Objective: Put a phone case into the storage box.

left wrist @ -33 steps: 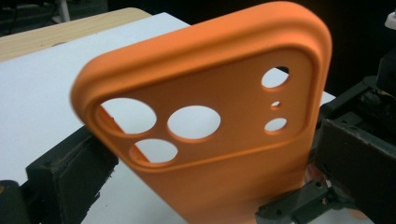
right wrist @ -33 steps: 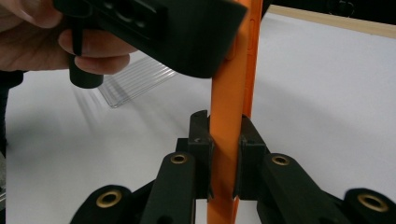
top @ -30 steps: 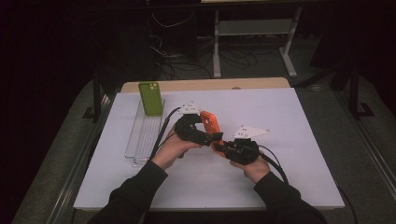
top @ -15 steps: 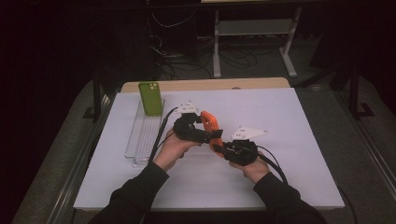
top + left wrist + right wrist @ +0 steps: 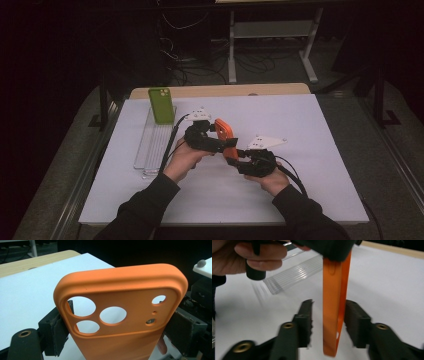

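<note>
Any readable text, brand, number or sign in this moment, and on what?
None can be read.
Orange phone case: plain, bearing cut-out holes but no lettering or logo.
Green phone case: no mark can be made out at this size.
Clear ridged rack and white table cover: no print.

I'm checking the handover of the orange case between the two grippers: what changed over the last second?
The left gripper has just closed onto the orange phone case; the right gripper has just opened, pads off the case. Both hands, the green phone and clear rack stayed put.
</note>
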{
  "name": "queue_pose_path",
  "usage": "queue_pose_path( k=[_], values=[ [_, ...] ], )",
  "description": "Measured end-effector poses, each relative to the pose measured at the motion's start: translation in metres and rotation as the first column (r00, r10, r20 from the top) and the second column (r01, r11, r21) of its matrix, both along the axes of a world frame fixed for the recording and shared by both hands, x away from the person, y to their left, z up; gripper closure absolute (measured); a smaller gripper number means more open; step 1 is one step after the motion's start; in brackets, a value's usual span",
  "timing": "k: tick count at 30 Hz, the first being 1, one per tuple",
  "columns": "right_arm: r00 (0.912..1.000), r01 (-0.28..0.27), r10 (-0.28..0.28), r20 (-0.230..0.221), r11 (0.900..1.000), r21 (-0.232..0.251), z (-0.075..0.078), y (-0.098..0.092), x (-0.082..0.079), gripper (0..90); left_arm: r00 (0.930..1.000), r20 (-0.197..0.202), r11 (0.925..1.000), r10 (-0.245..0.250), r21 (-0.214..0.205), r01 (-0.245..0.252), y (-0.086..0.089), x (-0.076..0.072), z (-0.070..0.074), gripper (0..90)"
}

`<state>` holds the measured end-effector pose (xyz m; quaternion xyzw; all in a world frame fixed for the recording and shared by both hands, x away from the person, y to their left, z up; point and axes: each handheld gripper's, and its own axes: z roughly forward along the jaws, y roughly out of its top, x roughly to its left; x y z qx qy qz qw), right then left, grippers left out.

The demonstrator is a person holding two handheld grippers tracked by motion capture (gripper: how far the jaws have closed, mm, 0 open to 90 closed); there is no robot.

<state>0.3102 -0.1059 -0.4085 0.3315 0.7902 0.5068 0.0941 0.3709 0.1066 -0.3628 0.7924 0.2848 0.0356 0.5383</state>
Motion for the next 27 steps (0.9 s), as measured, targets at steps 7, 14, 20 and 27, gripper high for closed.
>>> queue_pose_path(
  k=[7, 14, 20, 27],
  values=[
    [0.9999, 0.000, 0.000, -0.012, 0.9988, -0.050, 0.002, -0.012, -0.001, 24.8, 0.9995, 0.013, 0.9991, 0.027, 0.032, -0.028, 0.008, 0.006, 0.007, 14.8],
    [0.9979, 0.063, -0.064, -0.012, 0.9937, -0.093, 0.000, -0.034, -0.005, 11.0, 0.9955, 0.044, 0.9950, 0.084, 0.051, -0.086, 0.023, 0.019, 0.026, 14.7],
    [0.9943, 0.106, -0.107, 0.001, 0.9883, -0.110, -0.007, -0.058, -0.010, 0.0, 0.9853, 0.062, 0.9853, 0.159, 0.052, -0.162, 0.045, 0.034, 0.045, 14.7],
    [0.9917, 0.128, -0.129, 0.005, 0.9844, -0.121, -0.014, -0.075, -0.018, 0.0, 0.9631, 0.087, 0.9644, 0.254, 0.052, -0.259, 0.074, 0.048, 0.065, 14.7]
  ],
)
